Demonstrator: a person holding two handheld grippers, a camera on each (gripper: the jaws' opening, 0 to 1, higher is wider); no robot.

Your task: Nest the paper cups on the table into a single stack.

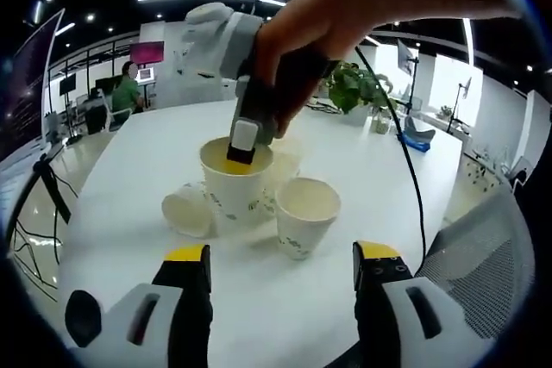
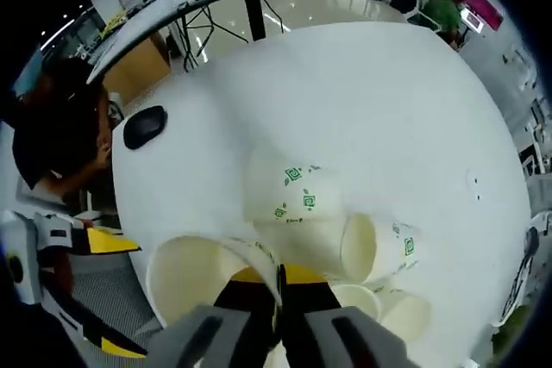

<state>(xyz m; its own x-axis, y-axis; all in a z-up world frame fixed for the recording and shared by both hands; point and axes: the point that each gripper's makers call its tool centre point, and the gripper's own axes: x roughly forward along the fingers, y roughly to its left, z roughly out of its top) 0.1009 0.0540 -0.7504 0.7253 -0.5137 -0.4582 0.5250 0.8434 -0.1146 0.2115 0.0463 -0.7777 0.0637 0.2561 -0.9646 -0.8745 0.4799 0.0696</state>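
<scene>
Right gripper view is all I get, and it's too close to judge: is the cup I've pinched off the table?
Observer: It looks not. In the left gripper view the right gripper has one jaw inside the middle cup, which stands upright on the table.
Operator: Any other upright cup near it?
Observer: Yes, the second cup stands close beside it, mouth up; I can't tell if they touch.
Operator: Is the left gripper free to help?
Observer: Yes. The left gripper is open and empty, short of the cups.
</scene>
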